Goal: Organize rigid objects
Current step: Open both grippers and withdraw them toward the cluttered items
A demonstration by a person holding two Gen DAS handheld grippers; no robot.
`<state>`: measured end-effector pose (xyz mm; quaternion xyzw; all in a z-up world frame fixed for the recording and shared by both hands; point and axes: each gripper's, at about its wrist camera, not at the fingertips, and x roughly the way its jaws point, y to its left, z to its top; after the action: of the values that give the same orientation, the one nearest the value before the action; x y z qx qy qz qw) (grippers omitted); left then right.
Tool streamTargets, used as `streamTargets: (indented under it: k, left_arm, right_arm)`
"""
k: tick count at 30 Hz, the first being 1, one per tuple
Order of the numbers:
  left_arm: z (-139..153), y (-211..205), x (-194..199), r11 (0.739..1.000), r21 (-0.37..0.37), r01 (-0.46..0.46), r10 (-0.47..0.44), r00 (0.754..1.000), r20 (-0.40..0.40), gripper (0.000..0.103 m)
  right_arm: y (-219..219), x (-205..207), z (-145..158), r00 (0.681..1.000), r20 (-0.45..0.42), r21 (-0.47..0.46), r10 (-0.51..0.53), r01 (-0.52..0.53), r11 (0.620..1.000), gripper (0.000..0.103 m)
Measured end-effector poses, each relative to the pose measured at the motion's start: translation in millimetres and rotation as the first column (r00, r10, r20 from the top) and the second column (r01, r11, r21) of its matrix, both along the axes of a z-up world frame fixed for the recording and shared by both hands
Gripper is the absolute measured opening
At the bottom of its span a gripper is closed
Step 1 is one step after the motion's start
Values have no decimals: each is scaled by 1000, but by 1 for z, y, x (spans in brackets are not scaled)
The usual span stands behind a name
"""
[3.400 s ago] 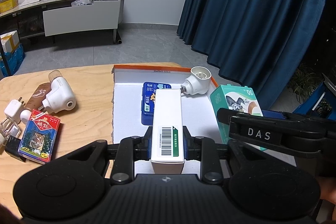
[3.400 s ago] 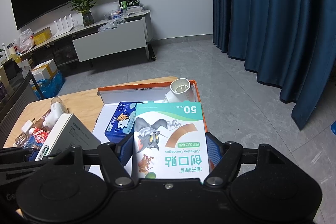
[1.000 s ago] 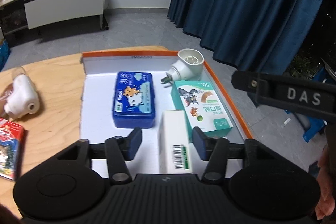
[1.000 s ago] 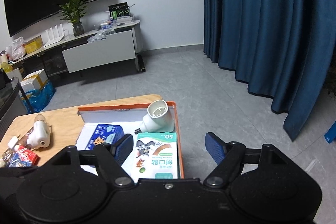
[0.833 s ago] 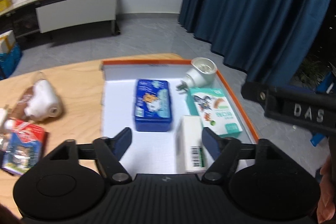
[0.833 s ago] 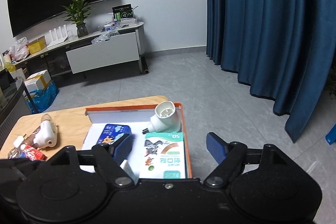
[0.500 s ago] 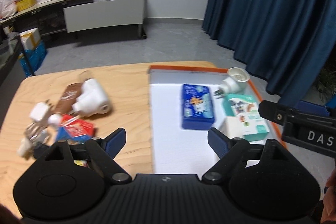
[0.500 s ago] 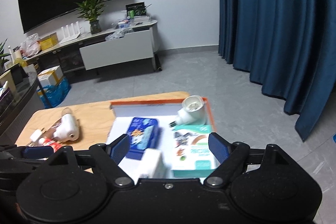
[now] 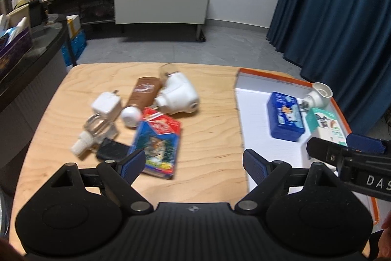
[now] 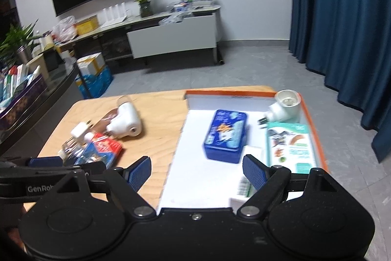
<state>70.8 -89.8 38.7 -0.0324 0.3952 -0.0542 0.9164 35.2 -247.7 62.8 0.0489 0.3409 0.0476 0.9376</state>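
My left gripper (image 9: 194,164) is open and empty above the wooden table (image 9: 210,94), near a red and blue card box (image 9: 158,141). My right gripper (image 10: 196,170) is open and empty above the near part of the orange-rimmed white tray (image 10: 202,177). In the tray lie a blue tin (image 10: 226,135), a white plug-in device (image 10: 284,108), a teal bandage box (image 10: 289,147) and a white barcode box (image 10: 244,184), partly hidden by my right finger. On the table's left are a white device (image 9: 177,96), a brown tube (image 9: 145,91) and a white charger (image 9: 106,104).
A small white ball (image 9: 130,116), a clear bottle (image 9: 94,131) and a black item (image 9: 111,153) lie among the left pile. The table's edges are near on the left and far sides. A dark counter (image 9: 29,60) stands left; blue curtains (image 9: 342,16) hang right.
Both grippers let go of their boxes in the tray, opened, and pulled back. The left gripper then swung left to over the pile on the table; the right view shifted left too.
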Motion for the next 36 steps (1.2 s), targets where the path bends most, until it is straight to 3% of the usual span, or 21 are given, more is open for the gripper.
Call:
streamTargets:
  k: [11,23,25,30,36]
  left_arm:
    - [-11,47,-13,998,-8,-65,65,998,-11,89]
    - [-31,94,-11,987,-32,-156,155,987,-37,89]
    - [-29,90,-7,989,-39,-144,143,990,-22,89]
    - [-30,53,6,998,27,-49,48,998,32,92]
    - [-44,5,28,984,176,24,-32,998,45,92]
  right_arm:
    - [40,3,-10,995,-33,-24,89,-90,996,97]
    - [45,9,-25,992,-66,-19,107,-108,994,97]
    - [45,10,-26,992,-68,-18,106,-107,994,97]
    - [38,11,-24,994,-58,-15,88,-89,996,97]
    - [19,13,-22,997,-53,-9,48,-48,999,97]
